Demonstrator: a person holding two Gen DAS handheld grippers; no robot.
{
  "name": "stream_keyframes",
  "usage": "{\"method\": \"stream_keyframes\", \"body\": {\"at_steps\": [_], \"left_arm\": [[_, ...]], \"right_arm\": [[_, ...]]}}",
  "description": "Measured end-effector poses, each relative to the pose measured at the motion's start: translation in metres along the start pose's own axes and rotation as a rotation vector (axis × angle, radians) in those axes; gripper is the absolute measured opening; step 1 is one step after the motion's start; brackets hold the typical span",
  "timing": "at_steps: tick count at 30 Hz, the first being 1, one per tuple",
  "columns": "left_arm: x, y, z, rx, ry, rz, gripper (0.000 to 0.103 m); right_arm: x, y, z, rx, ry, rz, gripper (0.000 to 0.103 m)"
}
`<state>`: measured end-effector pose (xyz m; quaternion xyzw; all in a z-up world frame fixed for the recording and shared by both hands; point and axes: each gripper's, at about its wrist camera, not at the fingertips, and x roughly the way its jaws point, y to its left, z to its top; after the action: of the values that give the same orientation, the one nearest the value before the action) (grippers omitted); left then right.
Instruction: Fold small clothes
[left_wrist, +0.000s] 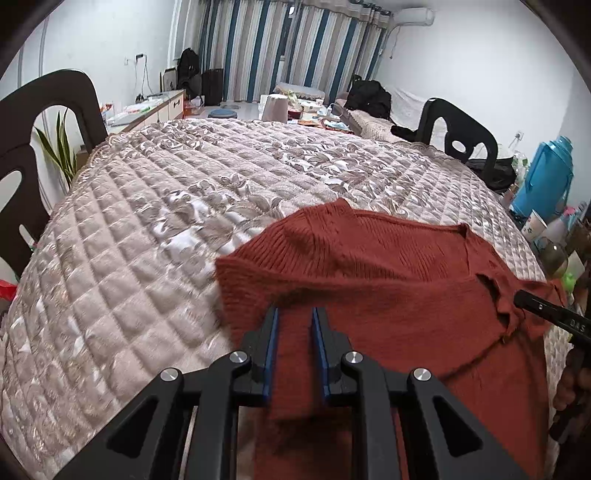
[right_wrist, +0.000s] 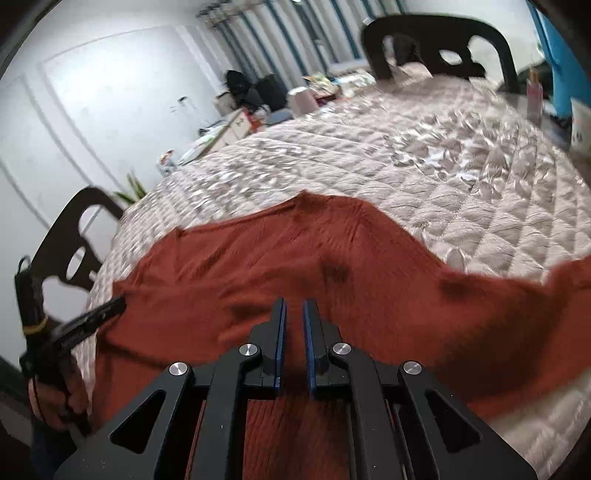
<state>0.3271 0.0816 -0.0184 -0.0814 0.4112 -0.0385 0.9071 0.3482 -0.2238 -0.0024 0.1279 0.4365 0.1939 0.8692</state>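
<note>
- Rust-red knit sweater (left_wrist: 388, 280) lies on the quilted floral cover (left_wrist: 166, 221), lower centre to lower right of the left wrist view; fills the lower half of the right wrist view (right_wrist: 295, 266).
- Left gripper (left_wrist: 294, 314): jaws drawn close with a strip of sweater fabric running between the blue pads; pinching the knit.
- Right gripper (right_wrist: 294, 306): jaws nearly together, a narrow gap showing red knit; grip on the cloth looks likely but blur prevents certainty.
- Right gripper's finger also enters at the right edge of the left view (left_wrist: 539, 306), touching the sweater near its neckline.
- Left gripper and the hand (right_wrist: 55, 398) holding it show at lower left of the right view.
- Surroundings: dark chair (left_wrist: 48, 122) upper left, second chair (left_wrist: 461, 136) upper right, striped curtains (left_wrist: 288, 44) at top.
- Blue thermos jug (left_wrist: 546, 177) at right edge with bottles and a paper cup (left_wrist: 533, 225) beside it; contents not discernible.
- Nothing lies on the sweater itself.
</note>
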Motion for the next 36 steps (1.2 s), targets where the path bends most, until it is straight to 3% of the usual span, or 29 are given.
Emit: {"method": "stream_keyframes", "body": {"at_steps": [2,8,13,15,17,22,29,36], "left_arm": [[0.0,0.003,-0.005,-0.001,-0.007,-0.01,0.022],[-0.027,-0.003,-0.017,0.015,-0.016,0.003,0.022],[-0.061,-0.007,-0.034,0.001,-0.048,-0.062,0.022],[-0.073,-0.016,-0.042,0.013,-0.057,-0.09,0.028],[-0.083,-0.027,-0.049,0.037,-0.067,-0.124,0.038],[-0.093,-0.056,-0.062,0.11,-0.075,-0.17,0.05],[-0.086,-0.086,-0.069,0.159,-0.035,-0.206,0.052],[-0.077,-0.112,-0.069,0.193,-0.026,-0.226,0.055]], "right_arm": [[0.002,-0.001,-0.013,-0.026,0.034,-0.03,0.008],[-0.028,-0.015,-0.028,0.056,0.001,-0.022,0.014],[-0.063,-0.028,-0.053,0.083,-0.043,-0.017,0.023],[-0.076,-0.041,-0.06,0.123,-0.072,-0.029,0.026],[-0.087,-0.055,-0.064,0.167,-0.098,-0.047,0.04],[-0.115,-0.096,-0.069,0.298,-0.183,-0.11,0.041],[-0.143,-0.152,-0.068,0.472,-0.294,-0.194,0.041],[-0.151,-0.197,-0.061,0.583,-0.351,-0.285,0.041]]}}
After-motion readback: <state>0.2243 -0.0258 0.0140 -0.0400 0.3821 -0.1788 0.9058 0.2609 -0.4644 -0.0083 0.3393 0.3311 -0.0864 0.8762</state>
